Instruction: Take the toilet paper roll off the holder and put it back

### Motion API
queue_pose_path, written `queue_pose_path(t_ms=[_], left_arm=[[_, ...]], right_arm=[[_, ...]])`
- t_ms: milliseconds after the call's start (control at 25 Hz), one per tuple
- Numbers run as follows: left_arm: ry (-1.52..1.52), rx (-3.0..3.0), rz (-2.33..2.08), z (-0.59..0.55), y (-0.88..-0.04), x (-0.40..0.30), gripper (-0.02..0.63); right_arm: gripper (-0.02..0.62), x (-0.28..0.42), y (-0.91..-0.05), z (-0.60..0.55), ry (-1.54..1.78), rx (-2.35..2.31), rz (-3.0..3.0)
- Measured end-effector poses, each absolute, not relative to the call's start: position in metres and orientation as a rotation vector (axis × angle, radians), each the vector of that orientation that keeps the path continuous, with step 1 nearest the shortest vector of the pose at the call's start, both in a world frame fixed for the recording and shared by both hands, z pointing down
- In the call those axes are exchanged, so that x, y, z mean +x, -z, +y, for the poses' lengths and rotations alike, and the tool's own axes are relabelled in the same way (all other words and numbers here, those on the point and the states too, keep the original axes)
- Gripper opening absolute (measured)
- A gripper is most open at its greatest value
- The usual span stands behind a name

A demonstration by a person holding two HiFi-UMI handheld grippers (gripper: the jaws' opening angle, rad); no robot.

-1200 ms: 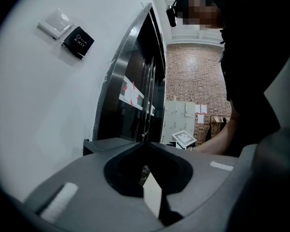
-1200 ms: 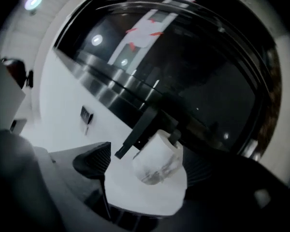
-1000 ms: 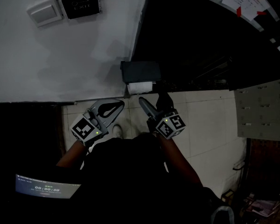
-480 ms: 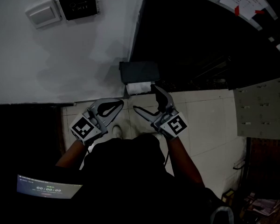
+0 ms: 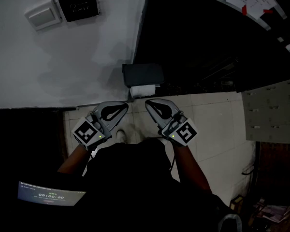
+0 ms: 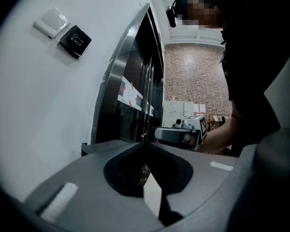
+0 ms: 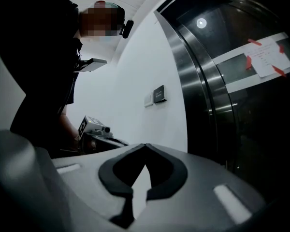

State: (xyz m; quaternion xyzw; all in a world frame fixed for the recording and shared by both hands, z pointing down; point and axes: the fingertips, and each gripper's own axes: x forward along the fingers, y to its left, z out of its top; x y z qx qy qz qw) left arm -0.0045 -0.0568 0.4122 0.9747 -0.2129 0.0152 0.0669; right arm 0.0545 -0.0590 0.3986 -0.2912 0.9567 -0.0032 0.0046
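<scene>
Both grippers are empty and sit low in front of you. Your left gripper (image 5: pixel 126 106) has its jaws pressed together, tips touching, and points toward 2 o'clock. Your right gripper (image 5: pixel 147 102) is closed tip to tip as well and points toward 10 o'clock.

The roll (image 5: pixel 144 91) sits on the holder (image 5: pixel 143 75), just under its dark cover. It is at 12 o'clock from the gap between the two gripper tips, near them but not touching either.

The holder sits where the white wall (image 5: pixel 63 57) meets the dark door (image 5: pixel 208 42). High on the wall, at 10 o'clock from the holder, is a black exit plate (image 5: pixel 78 5), with a white switch (image 5: pixel 41 14) just beside it at its 9 o'clock. Pale floor tiles (image 5: pixel 217 120) lie at 3 o'clock from your right gripper.
</scene>
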Motion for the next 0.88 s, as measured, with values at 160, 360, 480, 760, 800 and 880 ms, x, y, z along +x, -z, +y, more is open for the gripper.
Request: queue_pose_path(t_ms=[160, 360, 480, 760, 800, 880], left_arm=[[-0.051, 2.937, -0.639, -0.055, -0.414, -0.004, 0.003], [-0.055, 2.933, -0.640, -0.055, -0.414, -0.004, 0.003], [-0.058, 2.931, -0.636, -0.056, -0.414, -0.004, 0.003], [-0.050, 2.932, -0.636, -0.056, -0.413, -0.002, 0.003], [-0.051, 2.930, -0.636, -0.056, -0.413, -0.002, 0.003], [-0.053, 2.929, -0.633, -0.055, -0.413, -0.001, 0.003]], right_arm=[[0.000, 0.054, -0.400, -0.058, 0.022, -0.913, 2.995], [0.000, 0.053, -0.400, -0.058, 0.021, -0.905, 3.005], [0.000, 0.051, -0.401, -0.059, 0.025, -0.898, 3.007], [0.000, 0.045, -0.407, -0.057, 0.024, -0.875, 3.038], [0.000, 0.044, -0.408, -0.056, 0.028, -0.871, 3.044], [0.000, 0.043, -0.411, -0.055, 0.041, -0.866, 3.053]])
